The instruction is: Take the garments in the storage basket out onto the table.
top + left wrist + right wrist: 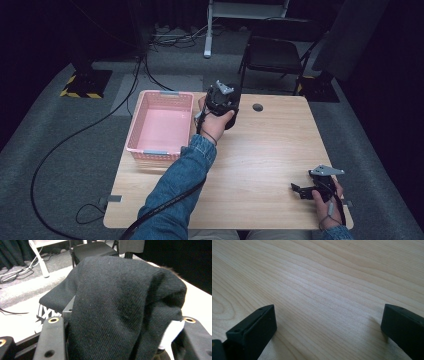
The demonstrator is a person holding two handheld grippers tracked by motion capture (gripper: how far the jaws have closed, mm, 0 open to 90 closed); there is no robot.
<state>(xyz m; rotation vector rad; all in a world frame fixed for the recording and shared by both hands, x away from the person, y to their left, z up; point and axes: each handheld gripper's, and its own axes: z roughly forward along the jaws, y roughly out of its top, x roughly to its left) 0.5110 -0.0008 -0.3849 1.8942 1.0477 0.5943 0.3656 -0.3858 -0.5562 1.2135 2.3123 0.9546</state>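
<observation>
high view: left claw (220, 98) pinches black knit cloth (231, 116) above surface (260, 150), beside pink basket (161, 125); trailing fold may snag the rim | left gripper view: cloth (120, 302) bunched, thick, grip could slip | right gripper view: right claw (328, 322) spread, idle

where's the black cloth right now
The black cloth is clamped in the left gripper, held over the table's far edge, just right of the pink basket.
</observation>
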